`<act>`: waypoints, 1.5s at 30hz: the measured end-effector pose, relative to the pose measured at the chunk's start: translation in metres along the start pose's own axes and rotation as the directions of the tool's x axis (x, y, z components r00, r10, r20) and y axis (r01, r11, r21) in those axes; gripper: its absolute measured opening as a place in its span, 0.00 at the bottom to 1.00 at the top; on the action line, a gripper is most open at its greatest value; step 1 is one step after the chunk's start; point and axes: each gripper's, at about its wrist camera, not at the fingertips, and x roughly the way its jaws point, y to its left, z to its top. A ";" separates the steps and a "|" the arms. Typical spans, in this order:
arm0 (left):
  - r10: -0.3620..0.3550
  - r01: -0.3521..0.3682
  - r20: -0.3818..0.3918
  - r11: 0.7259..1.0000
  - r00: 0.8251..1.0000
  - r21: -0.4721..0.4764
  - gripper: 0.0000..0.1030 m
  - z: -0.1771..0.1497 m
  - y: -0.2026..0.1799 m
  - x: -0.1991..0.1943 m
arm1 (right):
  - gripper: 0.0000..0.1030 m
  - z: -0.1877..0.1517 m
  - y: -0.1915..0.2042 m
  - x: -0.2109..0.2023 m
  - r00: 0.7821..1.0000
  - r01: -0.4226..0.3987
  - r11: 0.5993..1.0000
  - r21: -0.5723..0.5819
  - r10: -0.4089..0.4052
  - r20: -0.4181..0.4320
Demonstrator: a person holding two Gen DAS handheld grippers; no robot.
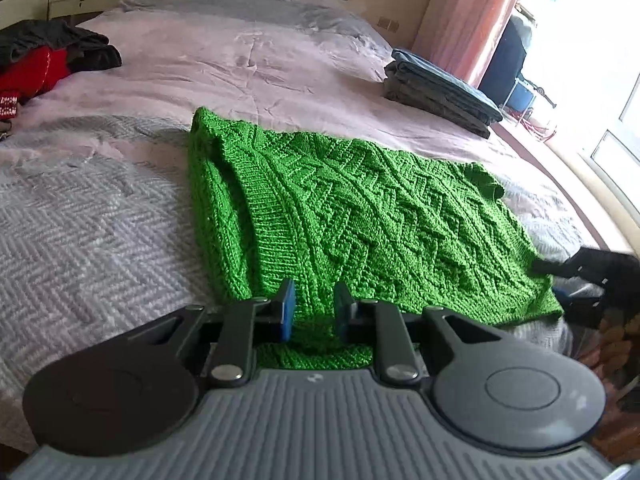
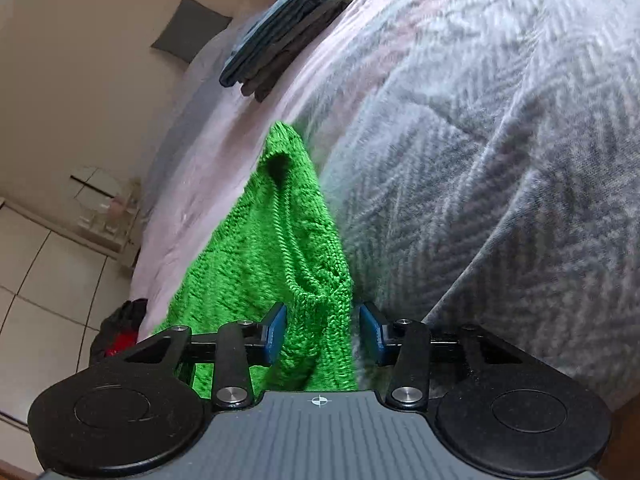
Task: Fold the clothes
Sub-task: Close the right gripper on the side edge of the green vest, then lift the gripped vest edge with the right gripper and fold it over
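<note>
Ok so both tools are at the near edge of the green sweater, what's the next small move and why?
Probably close both tools on the hem. The left tool and right tool each straddle the near edge of the green sweater with jaws apart, so nothing is gripped yet. It lies flat on the bed, ready to fold away from you.

The left gripper (image 1: 314, 312) is held low and level, its blue-padded jaws parted with a narrow gap between them. The right gripper (image 2: 323, 332) is rolled to one side, its jaws set wider apart. Seen from the left wrist view, it is positioned off to the right.
</note>
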 end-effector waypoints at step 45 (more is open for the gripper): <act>0.023 0.014 0.086 0.913 0.996 -0.408 0.18 -0.014 0.158 -0.061 | 0.16 -0.285 0.234 0.105 0.991 0.134 -0.196 -0.971 -0.001 0.137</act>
